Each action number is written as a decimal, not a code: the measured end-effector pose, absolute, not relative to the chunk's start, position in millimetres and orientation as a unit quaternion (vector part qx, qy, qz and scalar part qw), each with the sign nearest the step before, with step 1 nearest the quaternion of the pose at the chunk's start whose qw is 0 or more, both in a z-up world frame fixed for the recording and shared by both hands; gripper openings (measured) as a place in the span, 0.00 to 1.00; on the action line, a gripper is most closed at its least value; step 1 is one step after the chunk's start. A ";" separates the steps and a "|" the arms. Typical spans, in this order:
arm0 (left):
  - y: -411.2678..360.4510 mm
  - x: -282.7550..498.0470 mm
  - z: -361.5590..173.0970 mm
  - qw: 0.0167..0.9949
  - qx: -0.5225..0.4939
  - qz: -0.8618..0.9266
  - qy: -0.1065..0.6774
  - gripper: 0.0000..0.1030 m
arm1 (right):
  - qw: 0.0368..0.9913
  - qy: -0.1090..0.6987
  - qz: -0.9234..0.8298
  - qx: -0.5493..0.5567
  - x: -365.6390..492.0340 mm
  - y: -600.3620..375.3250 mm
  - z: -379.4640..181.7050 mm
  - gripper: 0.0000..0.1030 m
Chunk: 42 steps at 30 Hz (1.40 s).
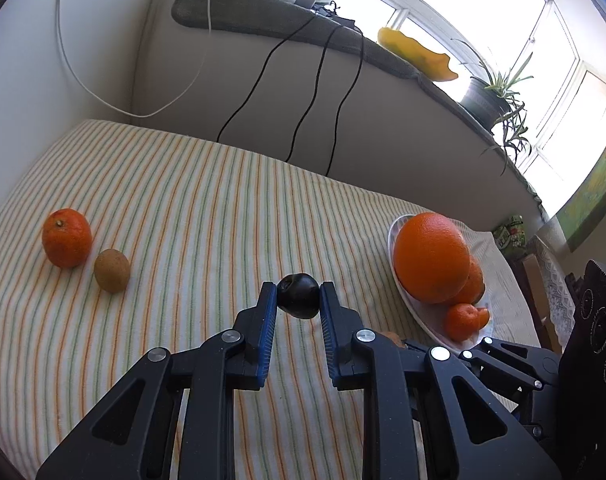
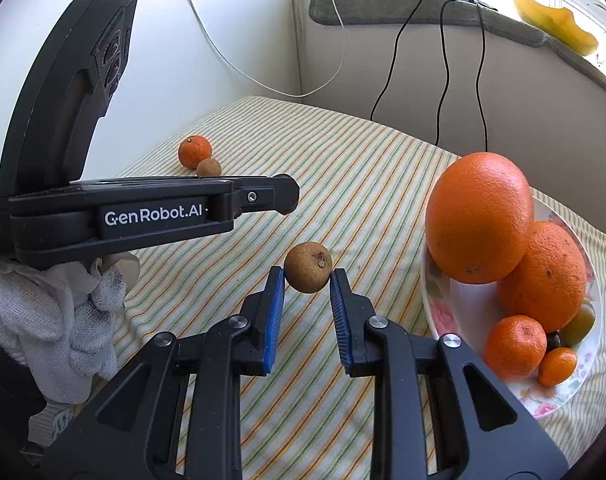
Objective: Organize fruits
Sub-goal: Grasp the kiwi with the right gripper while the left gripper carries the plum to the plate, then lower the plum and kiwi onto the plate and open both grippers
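Note:
My left gripper [image 1: 298,295] is shut on a small dark plum [image 1: 298,298] and holds it above the striped cloth [image 1: 191,200]. My right gripper [image 2: 307,280] is shut on a small brown round fruit [image 2: 307,267] above the cloth. A floral plate [image 2: 437,312] at the right holds a big orange [image 2: 479,216], a second orange [image 2: 543,276], a mandarin [image 2: 514,347] and smaller fruits. The plate [image 1: 413,308] also shows in the left wrist view. A mandarin [image 1: 67,237] and a brown kiwi [image 1: 111,270] lie together at the far left of the cloth.
The left gripper's body [image 2: 143,208] and a gloved hand [image 2: 55,312] fill the left of the right wrist view. Black cables [image 1: 311,92] hang down the wall behind the table. A sill above holds a potted plant [image 1: 491,96] and a yellow object [image 1: 419,54].

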<state>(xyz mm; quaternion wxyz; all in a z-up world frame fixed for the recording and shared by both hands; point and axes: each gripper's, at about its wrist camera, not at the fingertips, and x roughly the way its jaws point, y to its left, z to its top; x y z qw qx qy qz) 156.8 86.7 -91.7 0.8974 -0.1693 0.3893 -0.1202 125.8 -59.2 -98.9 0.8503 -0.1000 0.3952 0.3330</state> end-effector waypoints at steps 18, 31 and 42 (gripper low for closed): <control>20.8 138.8 -63.1 0.903 -0.146 -0.166 0.368 0.19 | 0.881 0.361 0.305 -0.029 110.3 -158.1 -56.2 0.24; -36.8 142.9 -57.8 0.897 -0.118 -0.208 0.372 0.19 | 0.900 0.349 0.260 0.011 135.0 -231.8 -46.4 0.24; -82.2 149.3 -56.4 0.894 -0.087 -0.226 0.376 0.19 | 0.901 0.352 0.251 0.032 167.6 -261.6 -52.1 0.24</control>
